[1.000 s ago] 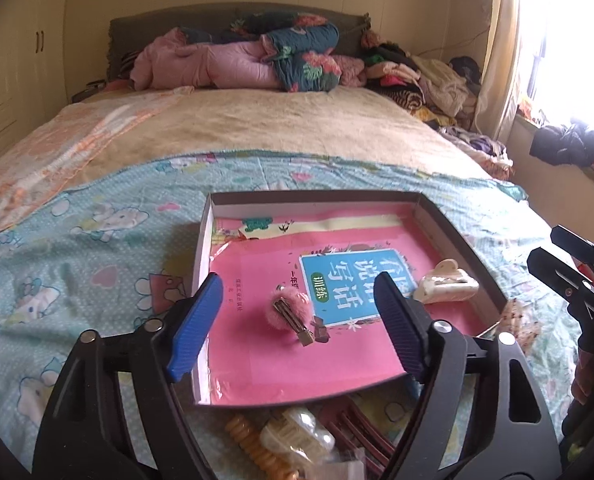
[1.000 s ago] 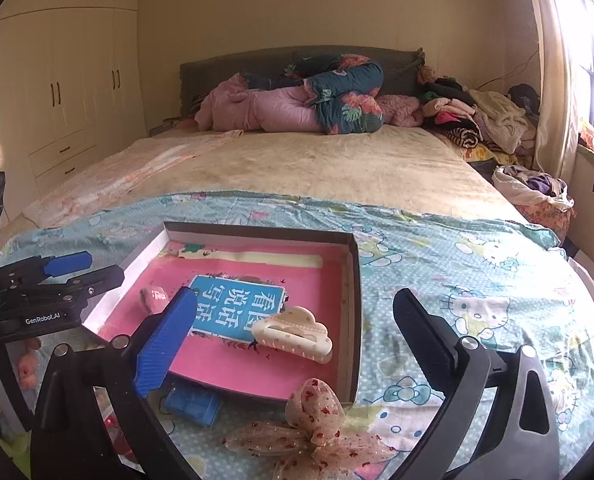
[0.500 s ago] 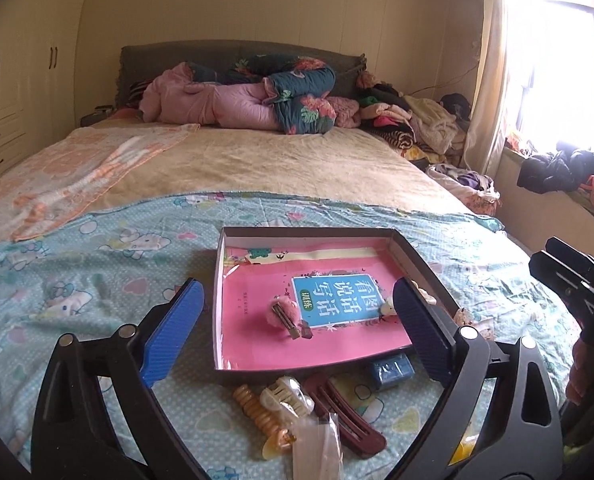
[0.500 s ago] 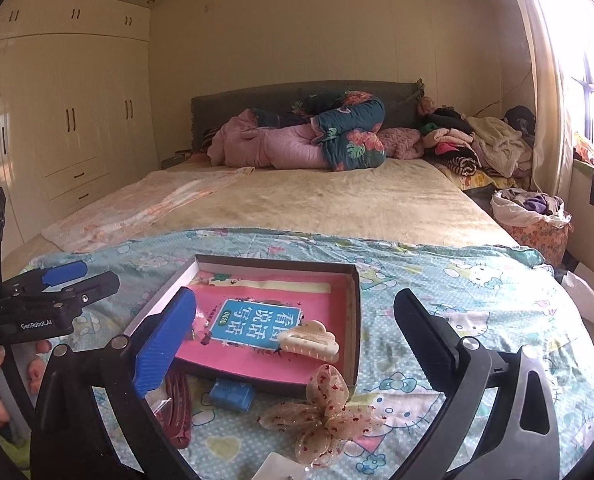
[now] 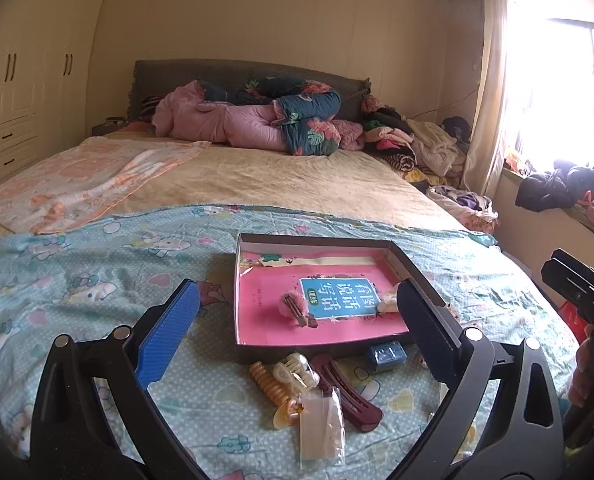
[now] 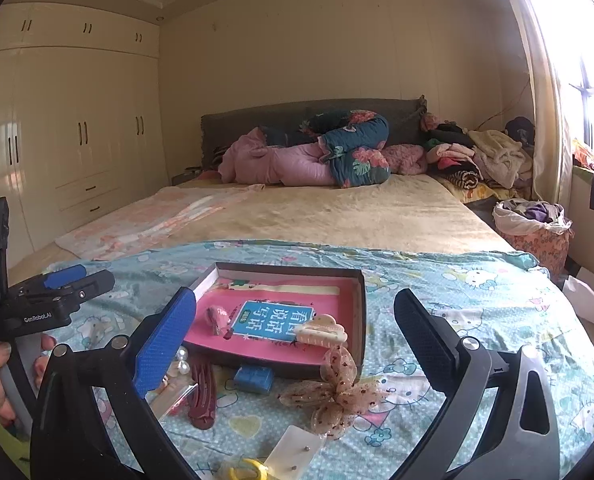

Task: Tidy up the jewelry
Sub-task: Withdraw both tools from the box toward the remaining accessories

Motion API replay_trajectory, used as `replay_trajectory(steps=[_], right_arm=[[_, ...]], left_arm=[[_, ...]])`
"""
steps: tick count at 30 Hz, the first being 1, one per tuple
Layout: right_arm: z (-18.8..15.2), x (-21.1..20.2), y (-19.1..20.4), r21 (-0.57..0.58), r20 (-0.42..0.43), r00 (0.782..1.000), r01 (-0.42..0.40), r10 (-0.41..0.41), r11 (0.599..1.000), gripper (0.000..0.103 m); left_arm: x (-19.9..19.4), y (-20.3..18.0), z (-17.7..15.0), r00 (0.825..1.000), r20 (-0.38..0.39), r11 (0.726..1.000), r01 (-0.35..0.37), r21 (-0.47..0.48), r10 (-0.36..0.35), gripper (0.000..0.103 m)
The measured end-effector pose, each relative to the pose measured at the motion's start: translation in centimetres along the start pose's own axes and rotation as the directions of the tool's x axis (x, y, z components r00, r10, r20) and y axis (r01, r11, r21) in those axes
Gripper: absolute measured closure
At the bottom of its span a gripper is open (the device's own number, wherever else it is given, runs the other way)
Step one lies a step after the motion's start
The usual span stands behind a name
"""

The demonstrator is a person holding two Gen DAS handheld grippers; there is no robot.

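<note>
Box: a shallow box [image 5: 320,350] with a pink floor lies on the patterned sheet [image 5: 97,280] at the foot of the bed.
In the box: a fluffy pink clip [image 5: 295,307] near the middle and a cream claw clip [image 6: 321,332] by the right wall, well apart.
In front of the box: an orange coil tie [image 5: 268,384], a clear claw clip [image 5: 295,372], a dark red barrette [image 5: 347,390], a small clear bag [image 5: 321,424] and a blue block [image 5: 385,355], close together on the sheet.
Bow: a sheer spotted bow [image 6: 335,390] lies just outside the box's near right corner.
Left gripper [image 5: 297,332]: jaws have just been opening and stand wide with nothing between them, above the loose pieces.
Right gripper [image 6: 295,336]: jaws wide, nothing held.
</note>
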State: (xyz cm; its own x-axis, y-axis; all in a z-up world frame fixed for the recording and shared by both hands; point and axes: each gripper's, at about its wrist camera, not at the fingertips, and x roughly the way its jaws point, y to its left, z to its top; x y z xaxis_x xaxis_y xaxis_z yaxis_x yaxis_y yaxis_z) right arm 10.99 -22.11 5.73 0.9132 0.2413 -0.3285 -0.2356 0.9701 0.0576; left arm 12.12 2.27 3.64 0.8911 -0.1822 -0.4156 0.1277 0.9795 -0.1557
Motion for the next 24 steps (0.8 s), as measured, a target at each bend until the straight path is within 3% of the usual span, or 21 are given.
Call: replay_trajectory(steps=[10, 24], right_arm=[[-1.3, -2.2, 0.3, -0.006, 0.033, 0.999, -0.009, 0.009, 1.0, 0.006], [-7.5, -0.5, 0.0, 0.002, -0.144, 0.989, -0.014, 0.015, 1.0, 0.006]], left_arm=[[-2.0, -0.6, -2.0, 1.0, 0.022, 0.999, 0.013, 0.041, -0.014, 0.012], [0.8, -2.3, -8.8, 0.983, -0.183, 0.991, 0.04, 0.125, -0.016, 0.012]])
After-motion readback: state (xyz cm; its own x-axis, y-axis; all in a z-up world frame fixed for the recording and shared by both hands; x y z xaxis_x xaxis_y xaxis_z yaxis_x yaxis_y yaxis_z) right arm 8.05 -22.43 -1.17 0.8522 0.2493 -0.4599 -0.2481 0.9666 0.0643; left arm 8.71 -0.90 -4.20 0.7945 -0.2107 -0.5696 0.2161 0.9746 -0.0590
